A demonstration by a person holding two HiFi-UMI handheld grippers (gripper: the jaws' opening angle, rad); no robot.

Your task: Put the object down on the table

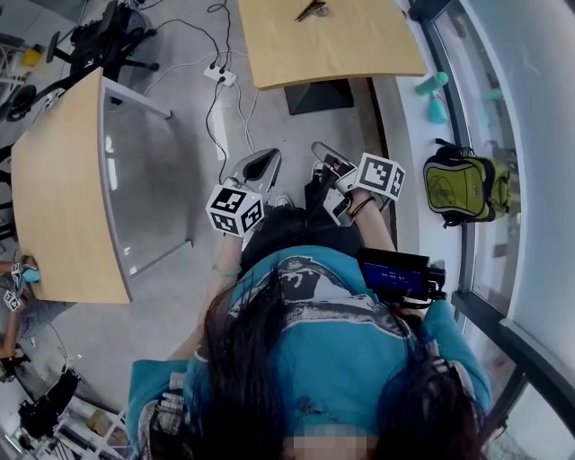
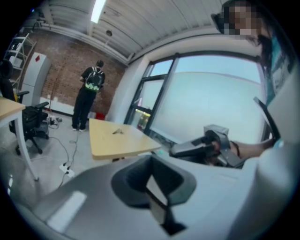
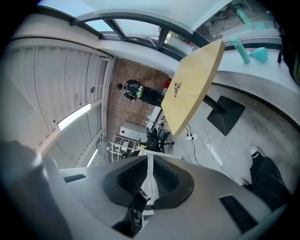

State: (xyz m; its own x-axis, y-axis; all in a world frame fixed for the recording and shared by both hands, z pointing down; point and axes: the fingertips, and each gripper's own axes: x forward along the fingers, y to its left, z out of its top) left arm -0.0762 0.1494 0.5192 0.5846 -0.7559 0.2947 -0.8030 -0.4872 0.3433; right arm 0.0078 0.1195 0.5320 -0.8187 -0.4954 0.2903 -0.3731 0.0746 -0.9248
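Fingers (image 2: 129,185) of the left gripper (image 2: 152,176) are sitting together, empty, in its view. On the right gripper (image 3: 149,173) they are pressing shut on nothing. Head view: the small dark object (image 1: 312,11) is lying on the far counter (image 1: 359,45); I'm judging placement done.

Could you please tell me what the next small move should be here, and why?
Probably a step toward the table ahead. The left gripper and the right gripper are both shut with nothing between their jaws. They are held over the floor, well short of that table, where a small item lies.
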